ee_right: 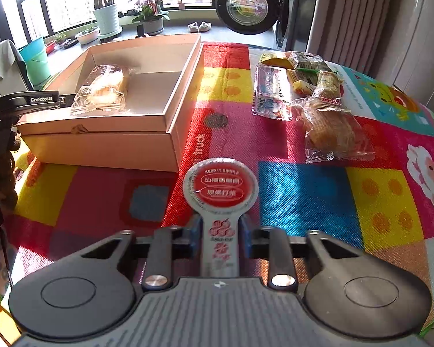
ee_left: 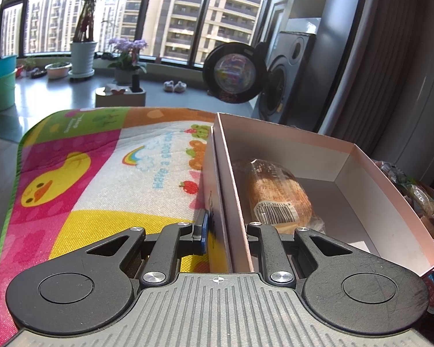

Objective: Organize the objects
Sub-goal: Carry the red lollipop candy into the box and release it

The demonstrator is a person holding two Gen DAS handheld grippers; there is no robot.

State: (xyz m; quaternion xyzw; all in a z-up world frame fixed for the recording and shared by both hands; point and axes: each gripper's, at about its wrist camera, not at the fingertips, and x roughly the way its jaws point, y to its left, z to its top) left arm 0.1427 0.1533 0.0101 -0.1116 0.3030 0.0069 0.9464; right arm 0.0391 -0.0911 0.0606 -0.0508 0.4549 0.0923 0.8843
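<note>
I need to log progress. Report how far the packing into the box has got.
Done: one wrapped bread lies in the box. In hand: the right gripper is shut on a red-topped snack pack, above the mat; the left gripper clamps the box wall. Left: the pile of wrapped snacks on the mat, outside the box.

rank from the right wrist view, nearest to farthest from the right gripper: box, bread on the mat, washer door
1. Box, ahead to the left.
2. Bread on the mat, ahead right; nearly level with the box, hard to call.
3. Washer door, far back by the window.
</note>
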